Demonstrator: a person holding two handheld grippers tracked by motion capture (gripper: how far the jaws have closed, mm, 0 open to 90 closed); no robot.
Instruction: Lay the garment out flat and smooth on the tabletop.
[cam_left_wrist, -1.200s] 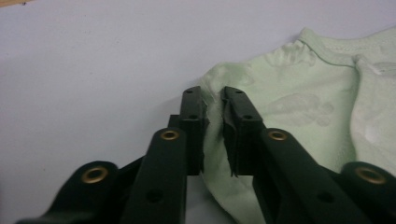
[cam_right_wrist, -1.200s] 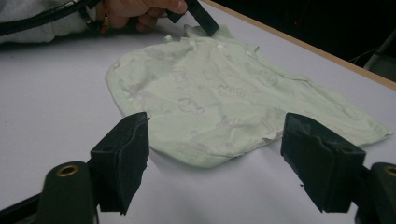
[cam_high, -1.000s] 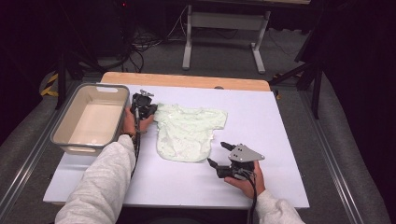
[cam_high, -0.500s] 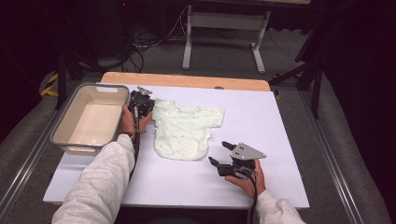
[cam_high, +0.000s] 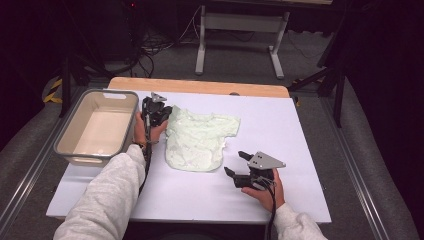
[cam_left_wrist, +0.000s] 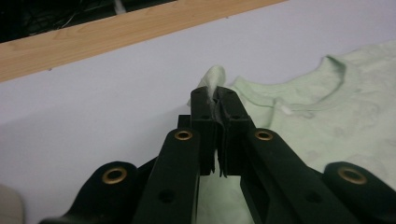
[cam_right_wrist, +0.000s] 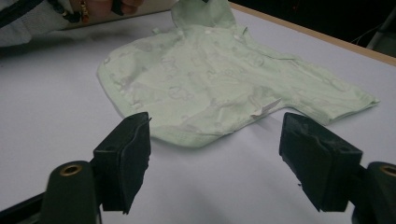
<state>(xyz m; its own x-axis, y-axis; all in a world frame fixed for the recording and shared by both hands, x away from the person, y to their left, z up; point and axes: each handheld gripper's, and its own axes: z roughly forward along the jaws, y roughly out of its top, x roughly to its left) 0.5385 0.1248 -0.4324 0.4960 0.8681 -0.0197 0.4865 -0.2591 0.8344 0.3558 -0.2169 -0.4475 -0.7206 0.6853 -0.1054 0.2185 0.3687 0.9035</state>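
A small pale green shirt (cam_high: 199, 141) lies on the white table top (cam_high: 300, 135). My left gripper (cam_high: 167, 113) is shut on the shirt's sleeve at its left shoulder and lifts that corner off the table. In the left gripper view the pinched cloth (cam_left_wrist: 212, 81) sticks out past the closed jaws of my left gripper (cam_left_wrist: 215, 95), and the collar (cam_left_wrist: 327, 74) lies to the right. My right gripper (cam_high: 238, 162) hovers open just off the shirt's lower right hem. In the right gripper view the shirt (cam_right_wrist: 219, 79) lies beyond the wide-apart pads (cam_right_wrist: 130, 154) of my right gripper (cam_right_wrist: 215, 140).
A beige plastic tub (cam_high: 97, 127) stands at the table's left edge, beside the left hand. A wooden strip (cam_high: 200, 86) runs along the far edge. Beyond the table a metal stand (cam_high: 240, 30) and cables lie on the floor.
My left gripper has risen a little with the sleeve in it, pulling the shirt's left shoulder up and bunching it. The right gripper has stayed put.
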